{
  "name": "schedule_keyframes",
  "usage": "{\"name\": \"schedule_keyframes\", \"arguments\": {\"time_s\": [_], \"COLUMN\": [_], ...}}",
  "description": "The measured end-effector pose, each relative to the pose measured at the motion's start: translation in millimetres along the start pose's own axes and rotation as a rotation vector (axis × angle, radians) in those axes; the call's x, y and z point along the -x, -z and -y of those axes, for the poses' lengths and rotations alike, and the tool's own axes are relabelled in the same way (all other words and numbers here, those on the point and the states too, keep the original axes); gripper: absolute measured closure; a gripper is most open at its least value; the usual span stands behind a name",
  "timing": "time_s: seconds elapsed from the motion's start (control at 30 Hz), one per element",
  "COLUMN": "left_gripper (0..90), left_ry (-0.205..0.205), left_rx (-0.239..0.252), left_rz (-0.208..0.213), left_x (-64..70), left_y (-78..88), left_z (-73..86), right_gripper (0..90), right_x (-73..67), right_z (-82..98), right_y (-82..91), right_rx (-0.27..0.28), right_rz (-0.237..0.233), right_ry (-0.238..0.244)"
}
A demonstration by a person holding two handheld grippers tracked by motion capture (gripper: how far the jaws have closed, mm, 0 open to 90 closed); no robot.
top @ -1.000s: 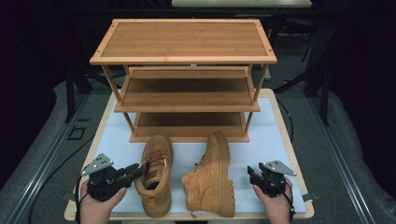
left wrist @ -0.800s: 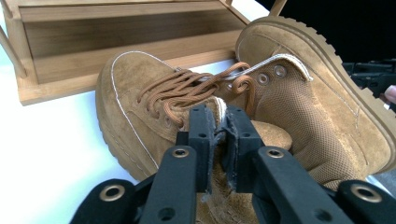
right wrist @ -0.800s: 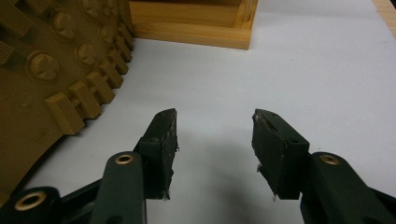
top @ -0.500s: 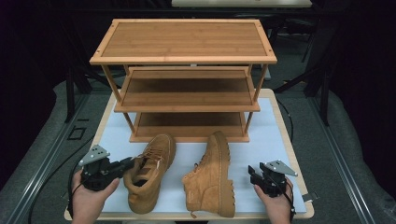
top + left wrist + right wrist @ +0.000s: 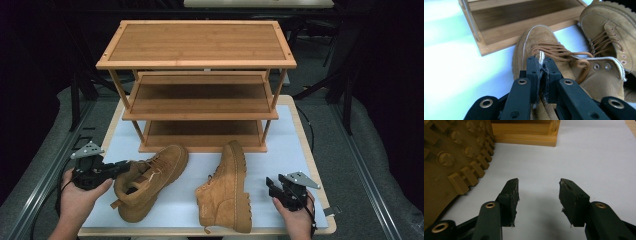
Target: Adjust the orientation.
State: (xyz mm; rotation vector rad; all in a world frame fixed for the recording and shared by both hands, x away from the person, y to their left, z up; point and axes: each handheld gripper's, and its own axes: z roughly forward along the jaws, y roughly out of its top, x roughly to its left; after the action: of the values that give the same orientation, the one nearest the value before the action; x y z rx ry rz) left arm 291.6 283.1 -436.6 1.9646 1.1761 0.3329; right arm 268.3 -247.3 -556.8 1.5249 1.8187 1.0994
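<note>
Our left gripper (image 5: 540,65) pinches one boot (image 5: 150,182) in front of the shelf (image 5: 200,107). Our right gripper (image 5: 539,195) is apart, empty. We think both boots still need shelving.

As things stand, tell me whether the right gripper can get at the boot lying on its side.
Probably yes. The right gripper is open and empty, and the boot on its side lies just beside it with bare white mat between them. It faces the lugged sole, so a grip on the collar may need a turn.
</note>
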Motion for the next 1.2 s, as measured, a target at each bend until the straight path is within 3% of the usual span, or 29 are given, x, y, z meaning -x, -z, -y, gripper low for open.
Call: {"name": "schedule_keyframes", "arguments": {"time_s": [0.23,0.43,0.6,0.8,1.07,1.2], "left_gripper": [83.1,78.0,70.3,69.5,69.2,70.3], "left_ry": [0.012,0.003,-0.062,-0.142,-0.153,-0.167], "left_rx": [-0.005,-0.082,-0.227,-0.408,-0.622,-0.707], "left_rz": [0.018,0.018,-0.016,-0.059,-0.076,-0.095], "left_x": [-1.2,-1.4,4.6,12.2,16.2,17.2], "left_y": [-0.6,-0.8,-4.2,-12.6,-31.5,-41.4], "left_z": [0.6,-9.0,-24.1,-40.5,-55.5,-58.7], "right_gripper": [49.5,49.2,49.0,49.0,48.8,48.7], "right_x": [-0.9,-1.3,-0.9,-0.6,0.1,0.1], "right_z": [0.0,0.1,0.3,0.6,0.6,0.7], "right_y": [-0.7,-0.3,-0.7,-1.1,-0.9,-1.1], "right_rx": [-0.016,-0.022,-0.022,-0.013,-0.020,-0.020], "right_rz": [-0.005,-0.004,-0.006,-0.010,-0.005,-0.008], "right_ry": [0.000,-0.004,-0.005,-0.010,-0.012,-0.013]}}
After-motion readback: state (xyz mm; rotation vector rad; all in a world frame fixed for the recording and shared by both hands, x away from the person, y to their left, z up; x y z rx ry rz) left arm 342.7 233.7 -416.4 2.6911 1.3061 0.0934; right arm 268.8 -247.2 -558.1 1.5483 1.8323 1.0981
